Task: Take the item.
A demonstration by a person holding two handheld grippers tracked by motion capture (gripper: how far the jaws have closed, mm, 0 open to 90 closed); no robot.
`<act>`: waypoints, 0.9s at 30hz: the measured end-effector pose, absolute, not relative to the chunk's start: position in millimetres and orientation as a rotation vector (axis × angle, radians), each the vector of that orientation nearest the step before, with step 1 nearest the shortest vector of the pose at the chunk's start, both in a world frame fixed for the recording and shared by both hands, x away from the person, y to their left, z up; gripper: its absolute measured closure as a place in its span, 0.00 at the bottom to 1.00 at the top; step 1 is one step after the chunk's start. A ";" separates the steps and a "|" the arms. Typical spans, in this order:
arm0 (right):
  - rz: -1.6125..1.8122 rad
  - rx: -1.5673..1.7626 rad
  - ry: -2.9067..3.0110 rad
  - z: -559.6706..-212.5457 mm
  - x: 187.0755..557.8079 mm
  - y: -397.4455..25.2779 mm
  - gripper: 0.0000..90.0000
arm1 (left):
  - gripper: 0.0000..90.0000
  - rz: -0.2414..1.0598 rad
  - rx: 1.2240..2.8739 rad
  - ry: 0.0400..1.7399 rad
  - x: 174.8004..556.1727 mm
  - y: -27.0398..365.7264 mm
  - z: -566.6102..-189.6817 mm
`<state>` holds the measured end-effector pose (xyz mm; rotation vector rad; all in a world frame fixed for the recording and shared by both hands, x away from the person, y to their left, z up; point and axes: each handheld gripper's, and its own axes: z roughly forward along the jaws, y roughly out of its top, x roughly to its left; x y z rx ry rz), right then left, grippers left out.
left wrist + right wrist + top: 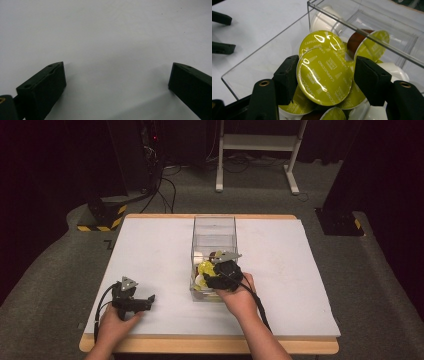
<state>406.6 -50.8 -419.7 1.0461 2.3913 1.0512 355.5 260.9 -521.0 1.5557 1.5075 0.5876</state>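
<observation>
A yellow-lidded cappuccino capsule (324,76) lies on top of the heap of capsules in the clear box (214,227), at the box's near end. The right hand-held gripper (325,75) pinches it, one jaw on either side of its rim. Well left of the box, the left hand-held gripper (117,77) hangs over bare white bench (105,30), jaws spread.

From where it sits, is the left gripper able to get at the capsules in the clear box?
Probably not yet. The left gripper rests open on the white table, beside the clear box; the box wall and the right gripper around a yellow-lidded capsule intervene.
</observation>
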 end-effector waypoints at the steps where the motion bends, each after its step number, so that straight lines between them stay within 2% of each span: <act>1: 1.044 1.045 2.397 -420.4 406.8 -50.8 0.41 | 0.02 0.588 1.556 1.507 355.5 261.0 -521.0; 13: 1.048 1.038 2.419 -423.6 406.3 -53.8 0.43 | 0.02 0.588 1.556 1.508 355.5 261.0 -521.0; 18: 1.044 1.026 2.421 -425.1 405.4 -50.9 0.37 | 0.02 0.588 1.556 1.507 355.5 261.0 -521.0; 21: 1.042 1.018 2.423 -425.5 405.1 -50.8 0.40 | 0.02 0.588 1.555 1.508 355.5 260.9 -521.0; 22: 1.043 1.022 2.425 -425.5 405.5 -51.3 0.44 | 0.02 0.588 1.556 1.507 355.5 261.0 -521.0; 27: 1.057 1.015 2.427 -426.1 405.2 -53.2 0.45 | 0.02 0.588 1.556 1.507 355.5 261.0 -521.0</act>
